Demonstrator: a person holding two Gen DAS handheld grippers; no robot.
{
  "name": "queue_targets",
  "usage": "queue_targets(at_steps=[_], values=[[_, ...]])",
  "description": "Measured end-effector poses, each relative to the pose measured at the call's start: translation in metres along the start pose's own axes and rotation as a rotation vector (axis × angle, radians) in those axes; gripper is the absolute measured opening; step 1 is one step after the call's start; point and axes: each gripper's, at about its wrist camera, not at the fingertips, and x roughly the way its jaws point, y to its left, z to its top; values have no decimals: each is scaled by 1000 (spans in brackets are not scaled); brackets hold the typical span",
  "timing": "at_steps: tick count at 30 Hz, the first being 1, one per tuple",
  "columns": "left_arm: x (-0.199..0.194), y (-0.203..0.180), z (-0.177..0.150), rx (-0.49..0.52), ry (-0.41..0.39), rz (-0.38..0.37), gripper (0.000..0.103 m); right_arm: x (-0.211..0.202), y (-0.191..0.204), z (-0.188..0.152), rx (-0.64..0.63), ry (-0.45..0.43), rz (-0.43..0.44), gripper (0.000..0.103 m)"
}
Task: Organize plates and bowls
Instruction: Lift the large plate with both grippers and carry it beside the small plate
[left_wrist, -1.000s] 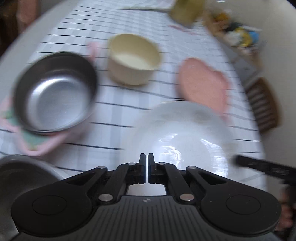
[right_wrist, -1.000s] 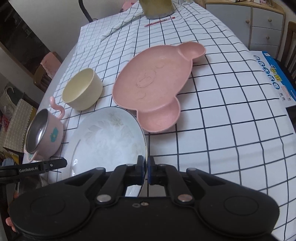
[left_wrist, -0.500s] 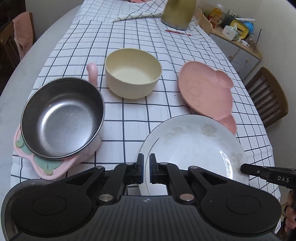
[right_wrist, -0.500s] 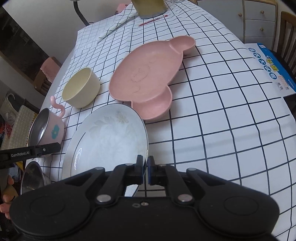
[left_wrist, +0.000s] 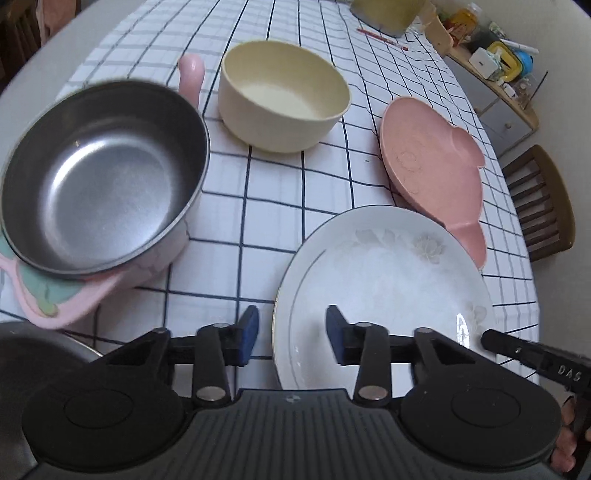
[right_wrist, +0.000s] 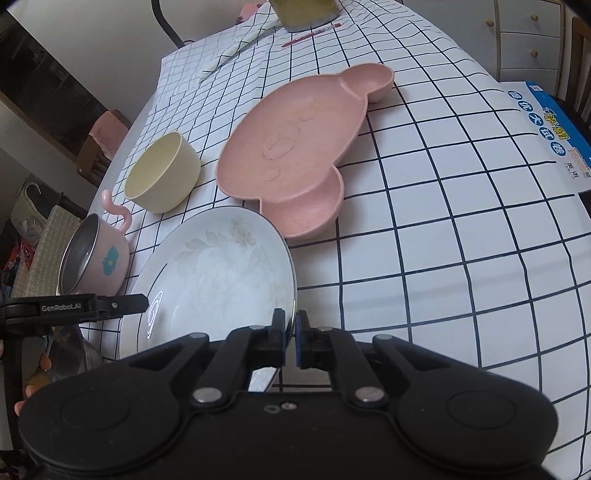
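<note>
left tool reads "genrobot.ai"; right tool perhaps "das".

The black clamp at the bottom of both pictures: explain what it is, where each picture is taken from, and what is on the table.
No robot here: a person holds a two-finger clamp in each hand, and each clamp carries a wide-angle camera that looks along its fingers. One picture is from the left gripper, the other from the right gripper.

On the checked tablecloth lie a white plate, a pink bear-shaped plate, a cream bowl and a pink bowl with a steel lining.

The right gripper is shut on the white plate's rim. The left gripper's jaws are opening, one on each side of that plate's near rim, without pressing on it.
</note>
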Motion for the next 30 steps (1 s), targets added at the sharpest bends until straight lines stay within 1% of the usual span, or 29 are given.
queue_targets(at_steps=[3,7,9,12,16,20,23,27,30], values=[[4,0,0,-1,6,3,27,0,0,0,1,1,1,6],[4,5,-1,-22,-1,7,13,0,0,0,-2,2,-2,6],[3,5,-3,-15,-9,5,12,1,1,0,-6,3,-9,6],[0,-1,-6,21,-17,17,12,1,1,0,-6,8,-14,6],[-2,-4,-10,27,-11,-8,11,-3,-1,-3,-12,10,-22,6],[-6,-15,-15,45,-9,-31,11,-12,-9,-10,-3,3,-23,6],[-8,-28,-19,68,-2,-61,11,-25,-18,-17,5,-8,-29,6],[-10,-54,-25,106,10,-109,11,-47,-38,-27,52,-22,-30,6],[-7,-76,-31,148,24,-137,11,-63,-55,-36,86,-33,-56,6]])
